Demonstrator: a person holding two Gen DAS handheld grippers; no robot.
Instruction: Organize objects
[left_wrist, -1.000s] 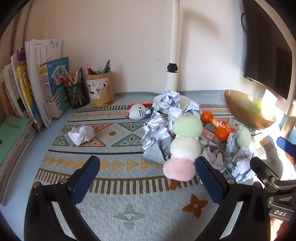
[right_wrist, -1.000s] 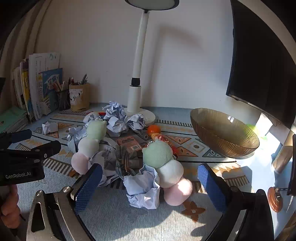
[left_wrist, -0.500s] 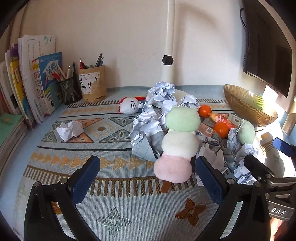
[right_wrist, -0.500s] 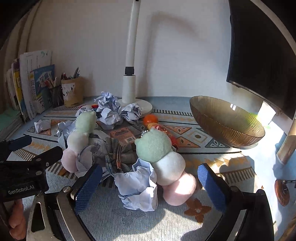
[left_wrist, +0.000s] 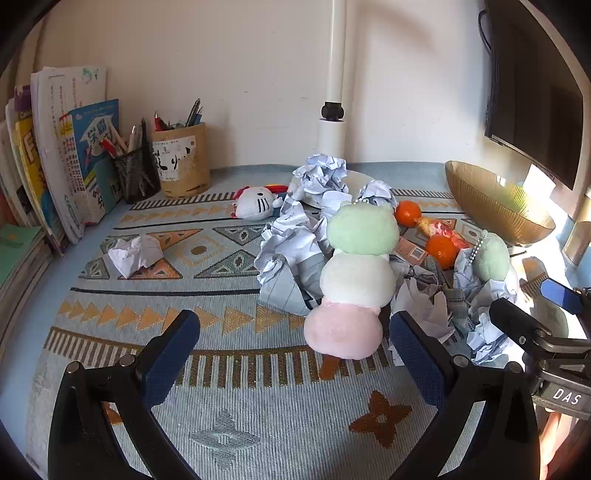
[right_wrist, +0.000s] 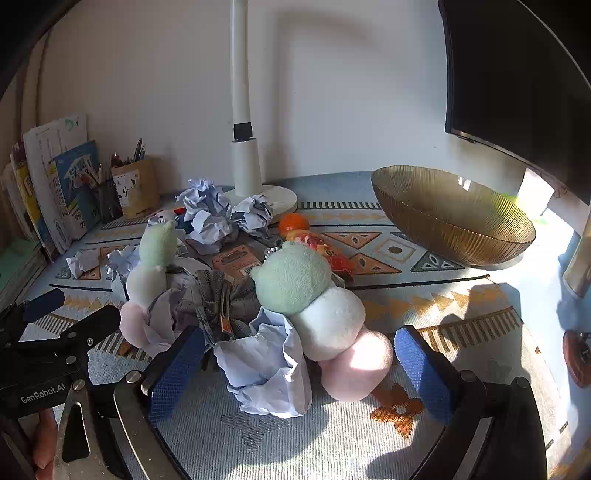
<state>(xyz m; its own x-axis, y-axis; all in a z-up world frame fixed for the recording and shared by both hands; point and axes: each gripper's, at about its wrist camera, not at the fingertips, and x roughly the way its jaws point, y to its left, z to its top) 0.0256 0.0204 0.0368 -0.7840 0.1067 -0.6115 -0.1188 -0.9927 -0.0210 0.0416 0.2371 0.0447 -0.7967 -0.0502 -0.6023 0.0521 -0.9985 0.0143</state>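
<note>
Two plush skewers of green, white and pink balls lie in a heap of crumpled paper on the patterned mat. My left gripper (left_wrist: 295, 354) stands open just short of the first plush (left_wrist: 354, 280), whose pink end sits between the fingertips. My right gripper (right_wrist: 295, 365) is open around the second plush (right_wrist: 321, 306) and a paper ball (right_wrist: 266, 369). Two oranges (left_wrist: 439, 249) and a snack packet (right_wrist: 325, 247) lie behind the heap. A white cat plush (left_wrist: 256, 207) rests farther back. Each gripper shows at the edge of the other's view.
A golden bowl (right_wrist: 454, 221) stands at the right. A lamp post and base (right_wrist: 243, 173) rise behind the heap. Pen holders (left_wrist: 177, 158) and upright books (left_wrist: 66, 158) line the left. A lone paper ball (left_wrist: 135, 254) lies left. A dark monitor (right_wrist: 517, 81) hangs at right.
Both grippers have moved forward and lower toward the heap; the two plush skewers now look larger and closer to the fingertips. Both stay open, nothing grasped.
</note>
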